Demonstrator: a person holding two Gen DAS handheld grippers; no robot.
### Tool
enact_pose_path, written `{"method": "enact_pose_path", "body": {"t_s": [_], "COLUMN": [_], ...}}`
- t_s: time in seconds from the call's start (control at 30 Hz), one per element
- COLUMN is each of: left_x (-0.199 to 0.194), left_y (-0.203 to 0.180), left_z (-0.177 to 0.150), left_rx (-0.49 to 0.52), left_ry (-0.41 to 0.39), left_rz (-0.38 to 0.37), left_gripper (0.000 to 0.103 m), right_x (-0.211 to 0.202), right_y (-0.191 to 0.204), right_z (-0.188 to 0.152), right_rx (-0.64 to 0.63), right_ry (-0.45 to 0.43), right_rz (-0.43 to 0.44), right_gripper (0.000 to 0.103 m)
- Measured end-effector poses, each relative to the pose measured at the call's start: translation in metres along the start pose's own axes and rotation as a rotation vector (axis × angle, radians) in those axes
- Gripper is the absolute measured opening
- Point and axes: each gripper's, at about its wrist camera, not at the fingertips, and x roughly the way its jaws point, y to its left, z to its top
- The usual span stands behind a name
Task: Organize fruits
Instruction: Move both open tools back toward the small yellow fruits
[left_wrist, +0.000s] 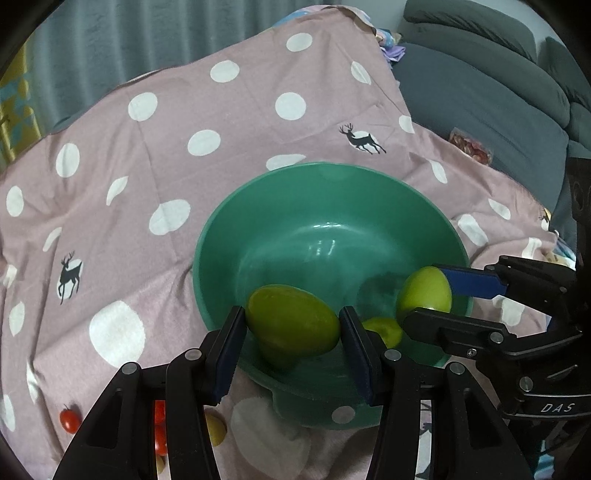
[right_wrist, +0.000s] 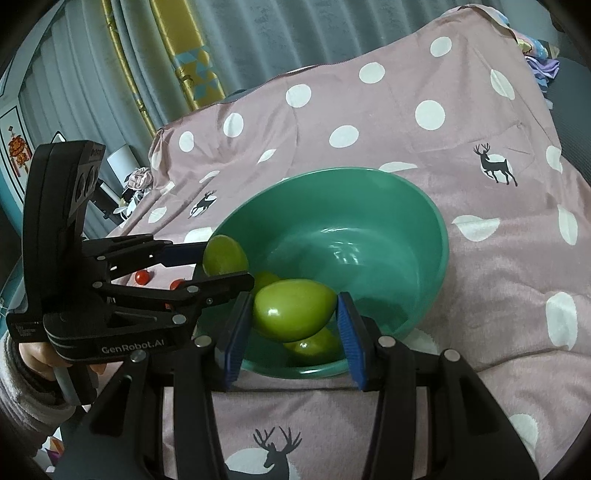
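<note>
tomatoes: I'm seeing small red cherry tomatoes (left_wrist: 69, 421) lying on the cloth at far left, well apart from the bowl, some hidden behind my left claw's arms; one yellowish fruit (left_wrist: 216, 428) is sitting near them.
cloth: pink cloth (left_wrist: 177, 122) with white dots and deer prints is covering the surface under everything.
left gripper: my left gripper (left_wrist: 293, 326) is pinching a green fruit (left_wrist: 293, 321), both blue pads pressing on its sides, and I'm holding it over the near-left rim of the bowl.
person: a hand (right_wrist: 35, 356) in a grey sleeve is gripping the left tool's handle, seen in the right wrist view.
bowl: green bowl (left_wrist: 332, 199) is sitting on the cloth mid-scene; one loose green fruit (left_wrist: 384, 330) is lying on its bottom, between the two held ones.
right gripper: my right gripper (right_wrist: 293, 314) is pinching a second green fruit (right_wrist: 293, 314), pads touching both sides, hanging over the near-right part of the bowl, above the loose fruit.
sofa: grey sofa (left_wrist: 498, 74) is standing behind the cloth at right.
</note>
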Motion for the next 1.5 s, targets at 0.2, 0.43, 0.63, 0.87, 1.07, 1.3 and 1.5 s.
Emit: {"method": "enact_pose_path", "body": {"t_s": [0.2, 0.43, 0.63, 0.87, 1.07, 1.3, 1.5], "left_x": [-0.003, -0.025, -0.051, -0.083, -0.106, -0.117, -0.108], "left_y": [0.001, 0.012, 0.038, 0.081, 0.121, 0.13, 0.115], "left_z": [0.0, -0.004, -0.024, -0.063, -0.112, -0.157, -0.166], "left_rx": [-0.018, -0.068, -0.155, -0.274, -0.408, -0.467, -0.436], "left_ry": [-0.016, -0.049, -0.061, -0.067, -0.045, -0.016, 0.001], "left_rz": [0.0, 0.015, 0.049, 0.122, 0.177, 0.175, 0.111], "left_gripper": [0.052, 0.061, 0.061, 0.061, 0.061, 0.061, 0.061], "right_x": [-0.004, -0.016, -0.026, -0.038, -0.044, -0.036, -0.014], "right_y": [0.001, 0.002, 0.007, 0.024, 0.044, 0.078, 0.107], "right_z": [0.001, -0.005, -0.007, -0.009, -0.012, -0.019, -0.03], "right_rx": [0.012, 0.018, 0.031, 0.001, -0.044, -0.13, -0.197], "right_ry": [-0.01, -0.028, -0.041, -0.043, -0.038, 0.01, 0.091], "right_rz": [0.002, 0.012, 0.041, 0.066, 0.105, 0.171, 0.196], "right_gripper": [0.048, 0.05, 0.051, 0.052, 0.054, 0.054, 0.054]}}
